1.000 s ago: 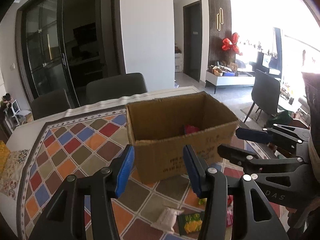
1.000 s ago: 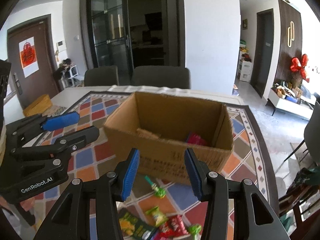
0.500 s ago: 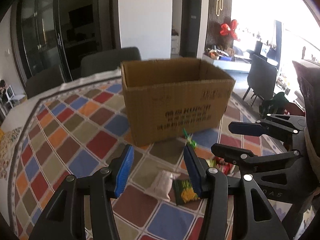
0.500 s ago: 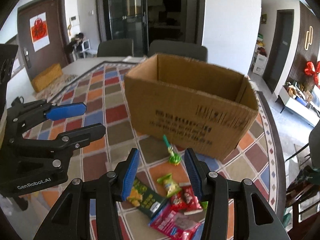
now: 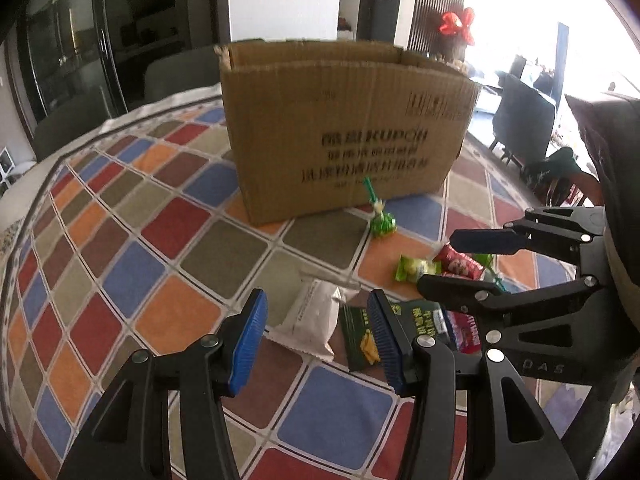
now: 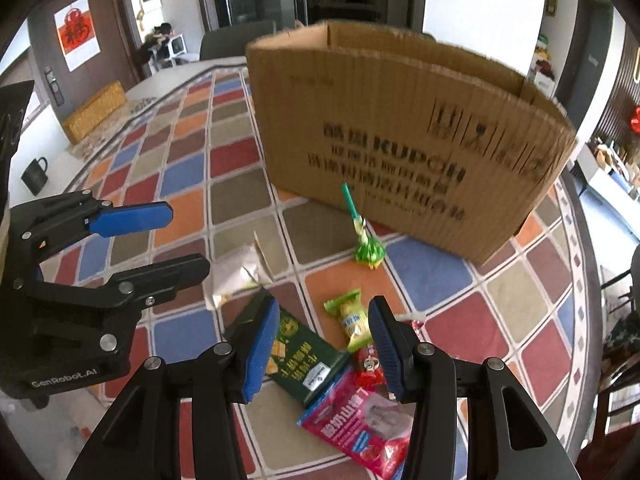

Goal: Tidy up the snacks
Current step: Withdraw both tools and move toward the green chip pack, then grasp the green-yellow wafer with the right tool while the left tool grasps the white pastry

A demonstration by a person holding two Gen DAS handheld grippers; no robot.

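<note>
Approach step: left gripper (image 5: pixel 318 334) over white pouch (image 5: pixel 310 320), right gripper (image 6: pixel 324 344) over dark green packet (image 6: pixel 300 354), both near open brown cardboard box (image 6: pixel 400 148). Jaws half open, empty. Next: lower, close.

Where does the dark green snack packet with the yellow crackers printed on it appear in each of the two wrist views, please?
Left wrist view: the dark green cracker packet lies low and right of centre, partly behind the left gripper's right finger, beside the white packet.
Right wrist view: it lies low and centre, between the right gripper's fingers.
Shared landmark: the cardboard box behind the snacks.
</note>
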